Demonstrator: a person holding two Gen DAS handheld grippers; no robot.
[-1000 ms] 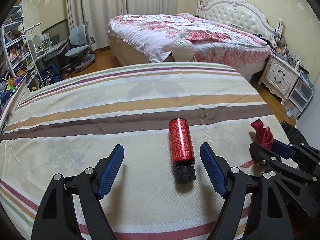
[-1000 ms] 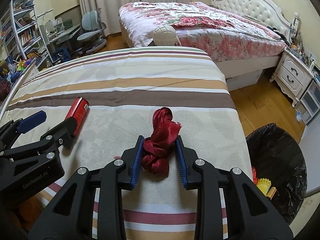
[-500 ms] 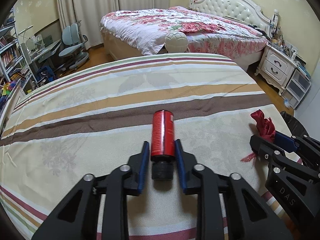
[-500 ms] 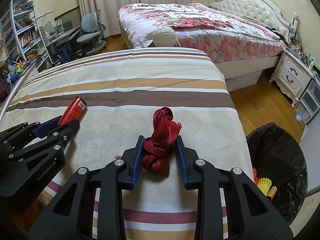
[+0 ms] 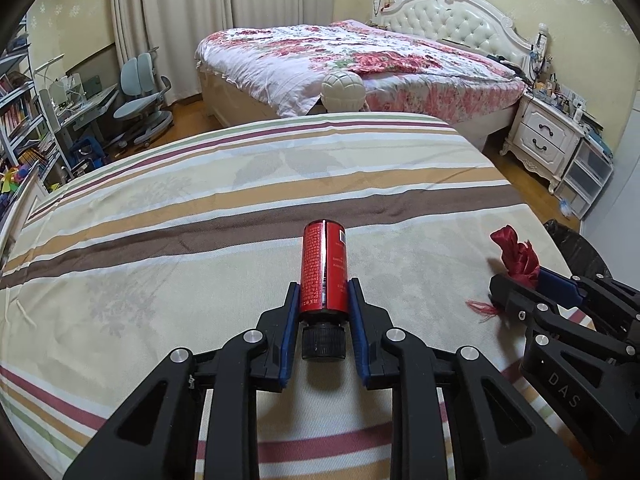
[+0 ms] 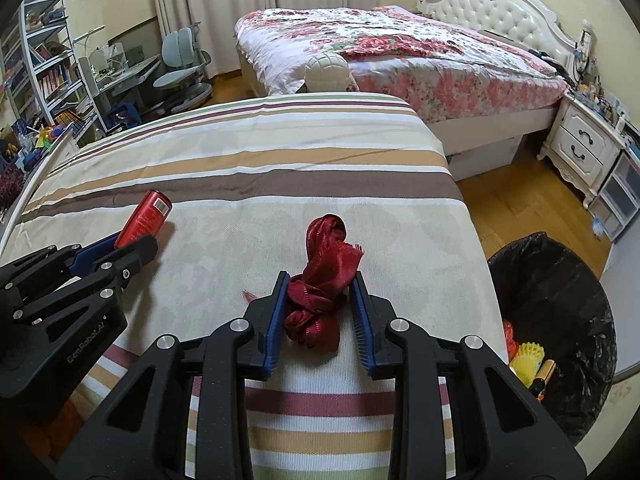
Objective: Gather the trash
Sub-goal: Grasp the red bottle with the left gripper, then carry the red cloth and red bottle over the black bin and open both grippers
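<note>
A red bottle (image 5: 324,268) with a black cap lies on the striped bedspread (image 5: 200,208), pointing away from the camera. My left gripper (image 5: 323,294) is shut on its lower end, blue pads pressing both sides. From the right wrist view the same red bottle (image 6: 146,218) shows at the left, with the left gripper (image 6: 116,250) around it. A crumpled red cloth (image 6: 320,284) sits between the blue pads of my right gripper (image 6: 320,284), which is shut on it. The red cloth (image 5: 516,254) and the right gripper (image 5: 532,280) also appear at the right of the left wrist view.
A black-lined trash bin (image 6: 556,292) stands on the wooden floor right of the striped bed, holding yellow and red items. Beyond lie a floral bed (image 5: 352,64), a white nightstand (image 5: 548,136), a desk with grey chairs (image 5: 140,96) and bookshelves at the left.
The left gripper's jaws went from wide open around the red bottle to shut on it, and the bottle's far end has lifted. The right gripper stays clamped on the red cloth.
</note>
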